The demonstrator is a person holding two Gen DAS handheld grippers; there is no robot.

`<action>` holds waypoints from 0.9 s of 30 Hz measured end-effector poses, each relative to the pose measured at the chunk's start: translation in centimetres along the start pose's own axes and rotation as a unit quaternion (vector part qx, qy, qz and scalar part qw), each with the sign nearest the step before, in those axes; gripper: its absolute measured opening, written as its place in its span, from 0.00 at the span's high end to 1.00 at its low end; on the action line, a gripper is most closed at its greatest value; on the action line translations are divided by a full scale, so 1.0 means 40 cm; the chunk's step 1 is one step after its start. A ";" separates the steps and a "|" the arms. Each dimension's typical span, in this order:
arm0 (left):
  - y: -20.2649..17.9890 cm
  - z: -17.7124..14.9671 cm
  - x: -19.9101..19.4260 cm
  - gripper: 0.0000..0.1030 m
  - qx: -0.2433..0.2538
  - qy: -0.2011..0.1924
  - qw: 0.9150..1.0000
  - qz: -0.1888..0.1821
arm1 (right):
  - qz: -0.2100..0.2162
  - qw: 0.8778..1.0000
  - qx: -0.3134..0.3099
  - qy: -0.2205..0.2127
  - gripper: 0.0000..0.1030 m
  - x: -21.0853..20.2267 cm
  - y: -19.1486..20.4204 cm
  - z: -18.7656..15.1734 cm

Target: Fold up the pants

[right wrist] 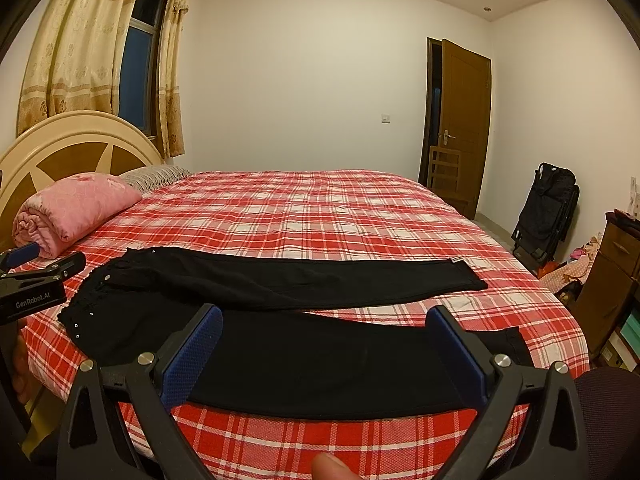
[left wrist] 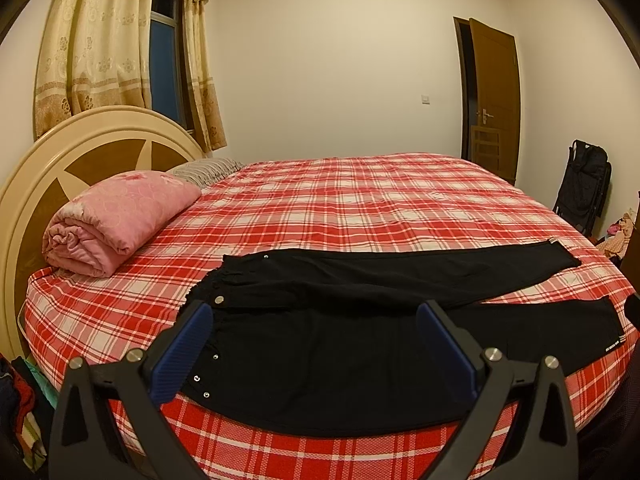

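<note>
Black pants (left wrist: pixel 320 356) lie flat on the red plaid bed (left wrist: pixel 360 208), waistband to the left, both legs stretching right and spread apart. My left gripper (left wrist: pixel 314 320) hovers open above the waist and hip area, nothing between its blue pads (left wrist: pixel 182 356). In the right wrist view the same pants (right wrist: pixel 312 364) lie across the near edge of the bed (right wrist: pixel 304 216). My right gripper (right wrist: pixel 326 322) is open over the near leg, holding nothing. The left gripper (right wrist: pixel 36 276) shows at the far left of that view, by the waistband.
A rolled pink quilt (left wrist: pixel 116 220) and a striped pillow (left wrist: pixel 208 170) sit by the round headboard (left wrist: pixel 80 152). A brown door (left wrist: pixel 494 96) stands open at the back right, a black folded stroller (right wrist: pixel 546 212) beside it. A wooden cabinet (right wrist: pixel 612 276) and clutter stand right of the bed.
</note>
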State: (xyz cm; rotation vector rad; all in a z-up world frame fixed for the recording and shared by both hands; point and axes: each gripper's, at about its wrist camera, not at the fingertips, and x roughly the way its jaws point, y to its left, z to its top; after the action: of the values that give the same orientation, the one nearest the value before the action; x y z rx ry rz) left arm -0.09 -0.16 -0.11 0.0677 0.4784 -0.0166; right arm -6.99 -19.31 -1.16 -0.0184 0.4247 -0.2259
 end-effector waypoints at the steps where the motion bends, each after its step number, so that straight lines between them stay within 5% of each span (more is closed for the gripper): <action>1: 0.002 0.000 0.001 0.00 0.000 0.001 1.000 -0.001 | 0.000 1.000 0.000 0.000 0.01 0.000 0.000 0.001; 27: 0.015 -0.030 0.033 0.00 -0.001 0.027 1.000 0.000 | 0.005 1.000 -0.009 0.016 0.01 0.039 0.008 -0.028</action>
State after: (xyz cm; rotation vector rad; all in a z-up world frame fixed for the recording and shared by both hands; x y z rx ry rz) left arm 0.56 0.53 -1.75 0.0652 0.5316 -0.0151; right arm -6.00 -19.29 -2.82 -0.0311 0.4578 -0.2122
